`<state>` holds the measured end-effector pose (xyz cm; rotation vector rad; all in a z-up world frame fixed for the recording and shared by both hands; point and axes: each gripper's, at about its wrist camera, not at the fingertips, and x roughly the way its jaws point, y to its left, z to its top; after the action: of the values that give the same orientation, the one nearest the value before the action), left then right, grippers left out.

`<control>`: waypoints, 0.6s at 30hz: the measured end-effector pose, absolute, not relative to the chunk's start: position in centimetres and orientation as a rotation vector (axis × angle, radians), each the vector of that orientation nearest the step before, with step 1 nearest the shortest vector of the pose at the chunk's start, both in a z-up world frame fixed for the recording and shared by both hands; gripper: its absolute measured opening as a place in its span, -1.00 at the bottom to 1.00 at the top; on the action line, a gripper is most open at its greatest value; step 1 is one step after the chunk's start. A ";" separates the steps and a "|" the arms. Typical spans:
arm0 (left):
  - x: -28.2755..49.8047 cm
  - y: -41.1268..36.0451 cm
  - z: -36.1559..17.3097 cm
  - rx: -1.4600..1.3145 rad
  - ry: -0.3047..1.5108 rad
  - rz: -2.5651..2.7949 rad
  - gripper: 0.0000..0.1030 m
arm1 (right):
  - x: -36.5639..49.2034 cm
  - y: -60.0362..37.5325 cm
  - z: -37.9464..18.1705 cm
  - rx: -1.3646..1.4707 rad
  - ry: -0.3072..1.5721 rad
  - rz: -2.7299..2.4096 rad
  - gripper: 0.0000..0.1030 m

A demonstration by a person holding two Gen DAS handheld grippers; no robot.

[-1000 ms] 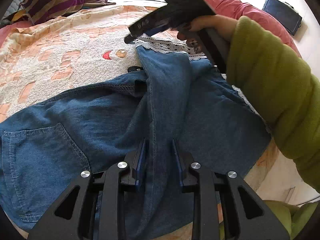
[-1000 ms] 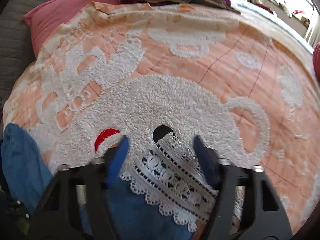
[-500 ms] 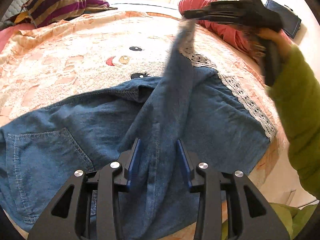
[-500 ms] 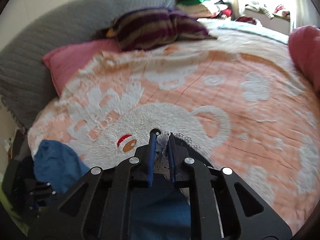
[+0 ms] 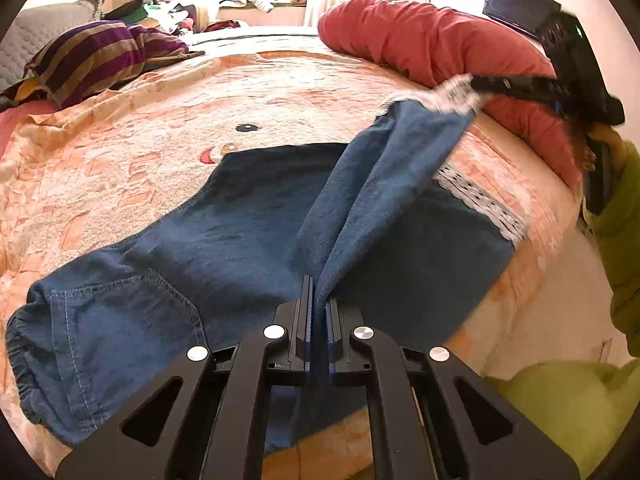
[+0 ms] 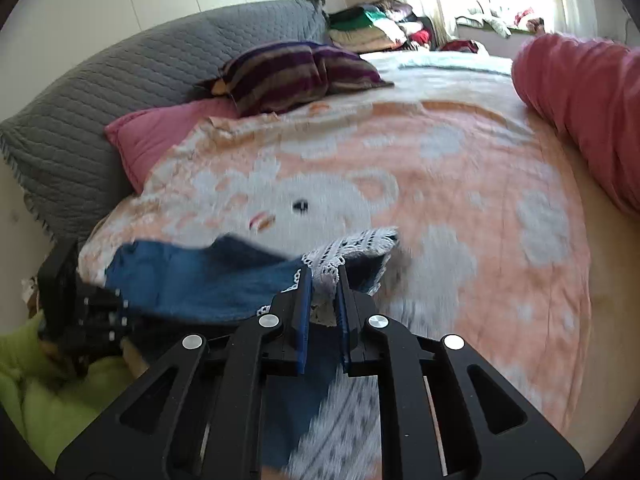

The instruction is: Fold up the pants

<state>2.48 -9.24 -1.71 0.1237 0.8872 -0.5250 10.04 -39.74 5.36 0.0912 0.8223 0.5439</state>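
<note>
Blue denim pants (image 5: 240,232) lie spread on a peach blanket (image 5: 140,128), waistband and back pocket at the near left. My left gripper (image 5: 318,292) has its jaws closing and pinches a raised fold of the upper leg. That leg (image 5: 380,184) rises in a taut ridge to its white lace hem, where my right gripper (image 5: 476,84) hangs above the bed. From the right wrist, my right gripper (image 6: 324,280) is shut on the lace hem (image 6: 352,246), with denim (image 6: 200,276) trailing to the left. The other leg's lace hem (image 5: 480,200) lies flat near the bed's right edge.
A red bolster (image 5: 440,40) runs along the far right of the bed. A striped cushion (image 5: 100,52) and a pink pillow (image 6: 168,132) lie by the grey quilted headboard (image 6: 120,92). A green sleeve (image 5: 624,220) reaches in on the right. Folded clothes are stacked at the back.
My right gripper shut on the lace hem and carried it up and to the right, pulling the leg taut. My left gripper closed on the leg fold and rose slightly.
</note>
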 end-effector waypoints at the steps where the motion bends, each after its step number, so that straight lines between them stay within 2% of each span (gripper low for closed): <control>1: 2.2 -9.2 -1.8 0.127 0.891 -0.539 -0.92 | 9.2 -40.0 4.8 0.098 0.844 0.542 -0.87; 9: -0.2 -10.7 -2.0 0.218 0.883 -0.604 -0.92 | 4.4 -42.9 0.8 0.151 0.990 0.481 -0.88; 18: -0.1 -11.1 -2.8 0.240 0.918 -0.590 -0.92 | 2.9 -43.2 -0.9 0.136 1.050 0.538 -0.85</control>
<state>-0.15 -11.12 -2.78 0.2402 0.9183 -0.5901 2.88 -43.22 -0.86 0.1363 1.0497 0.5377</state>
